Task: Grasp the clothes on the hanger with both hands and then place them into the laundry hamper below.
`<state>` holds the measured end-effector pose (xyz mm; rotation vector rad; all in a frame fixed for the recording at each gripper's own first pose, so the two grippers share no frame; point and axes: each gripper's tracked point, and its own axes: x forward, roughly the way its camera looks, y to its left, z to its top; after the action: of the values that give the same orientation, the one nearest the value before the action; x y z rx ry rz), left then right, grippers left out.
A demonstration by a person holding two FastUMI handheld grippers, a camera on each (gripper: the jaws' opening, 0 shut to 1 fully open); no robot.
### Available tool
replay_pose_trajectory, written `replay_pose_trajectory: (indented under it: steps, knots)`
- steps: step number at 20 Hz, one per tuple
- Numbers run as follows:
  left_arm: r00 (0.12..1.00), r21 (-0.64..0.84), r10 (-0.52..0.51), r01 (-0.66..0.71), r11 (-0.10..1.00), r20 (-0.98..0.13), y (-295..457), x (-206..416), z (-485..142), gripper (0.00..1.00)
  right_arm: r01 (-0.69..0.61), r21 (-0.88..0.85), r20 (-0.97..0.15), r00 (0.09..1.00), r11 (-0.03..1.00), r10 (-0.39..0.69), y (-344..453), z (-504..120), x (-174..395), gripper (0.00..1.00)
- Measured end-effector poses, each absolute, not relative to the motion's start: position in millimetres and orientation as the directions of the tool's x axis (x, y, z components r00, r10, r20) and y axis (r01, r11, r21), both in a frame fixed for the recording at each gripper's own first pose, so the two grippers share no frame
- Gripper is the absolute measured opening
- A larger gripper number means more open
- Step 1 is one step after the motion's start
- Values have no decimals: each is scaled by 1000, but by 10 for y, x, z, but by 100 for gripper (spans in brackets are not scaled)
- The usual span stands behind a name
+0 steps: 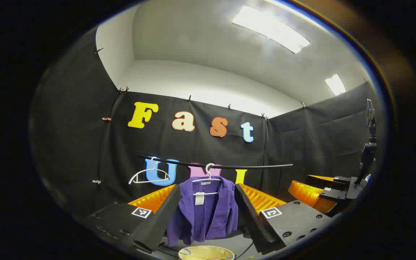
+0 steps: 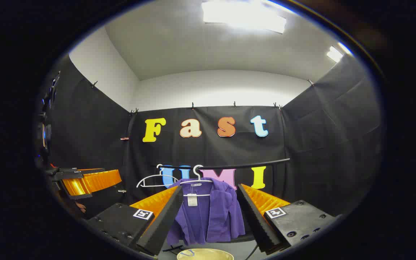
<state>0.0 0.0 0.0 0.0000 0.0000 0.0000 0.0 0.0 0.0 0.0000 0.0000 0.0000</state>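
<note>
A purple jacket (image 1: 208, 211) (image 2: 209, 213) hangs on a white hanger (image 1: 208, 177) (image 2: 196, 178) from a black rail (image 1: 229, 166) (image 2: 237, 165). Straight ahead of both grippers it hangs, some way off. My left gripper (image 1: 208, 207) is open, the jacket framed between its fingers. My right gripper (image 2: 209, 206) is open too, empty. The right gripper also appears at the right edge of the left gripper view (image 1: 312, 193); the left gripper appears at the left of the right gripper view (image 2: 85, 182). Below the jacket shows the pale yellow rim of the laundry hamper (image 1: 206, 251) (image 2: 205, 254).
An empty white hanger (image 1: 148, 177) (image 2: 154, 180) hangs on the rail left of the jacket. Black cloth walls close the booth at the back and sides. A stand with a device (image 1: 368, 144) rises at the right edge of the left gripper view.
</note>
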Motion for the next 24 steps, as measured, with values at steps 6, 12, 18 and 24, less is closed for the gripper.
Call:
replay_pose_trajectory:
  steps: [6, 12, 18, 24]
  knots:
    - [1000, -7, -2, 2, 1000, -5, -28, 28, -10, 94, 2, 11, 3, 1000, 1000, -2, -38, 32, 35, 96]
    - [1000, -13, -11, 10, 1000, -8, -15, 81, -32, 94, 6, -4, 11, 1000, 1000, -6, -42, 33, 75, 96]
    - [1000, -22, -21, 21, 1000, -9, -11, 121, -48, 94, 21, 2, 19, 1000, 1000, -21, -94, 68, 93, 96]
    - [999, -25, -30, 29, 999, -20, 2, 136, -80, 94, 27, -12, 19, 999, 1000, -27, -70, 59, 110, 96]
